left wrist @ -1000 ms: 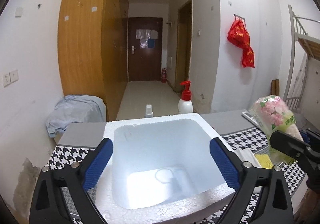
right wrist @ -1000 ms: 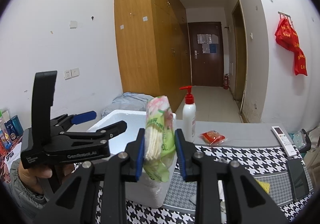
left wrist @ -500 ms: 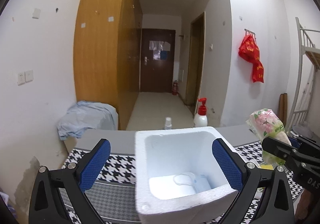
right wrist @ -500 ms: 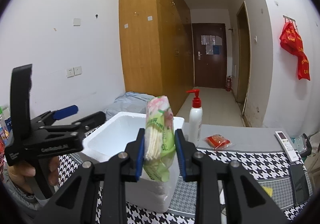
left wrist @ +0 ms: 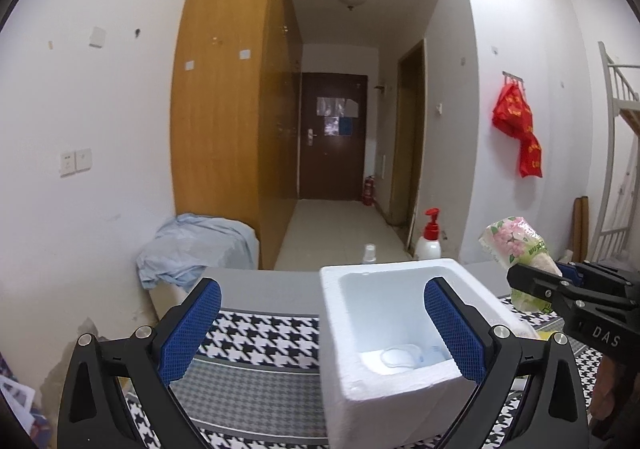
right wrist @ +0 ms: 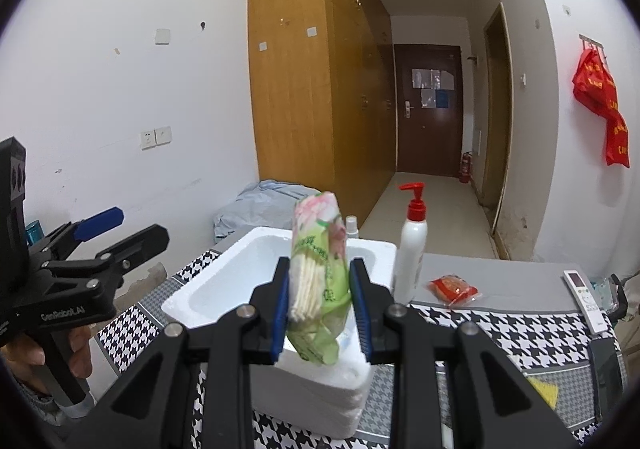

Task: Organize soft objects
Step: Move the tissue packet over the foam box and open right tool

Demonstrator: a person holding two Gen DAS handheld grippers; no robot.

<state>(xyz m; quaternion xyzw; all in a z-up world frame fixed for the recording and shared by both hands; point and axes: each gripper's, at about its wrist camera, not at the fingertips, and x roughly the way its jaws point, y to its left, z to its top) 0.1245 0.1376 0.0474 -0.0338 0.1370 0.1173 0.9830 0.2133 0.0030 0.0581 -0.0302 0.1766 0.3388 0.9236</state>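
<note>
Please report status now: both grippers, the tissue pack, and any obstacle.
Right gripper shut on tissue pack, above foam box. Left gripper open, holding nothing. No obstacle over the box.

Probably dormitory — bunk bed (left wrist: 618, 153), wardrobe (left wrist: 228, 109).

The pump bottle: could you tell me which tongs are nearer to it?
Right. The right tongs sit just left of the pump bottle; the left tongs hang beyond the foam box.
</note>
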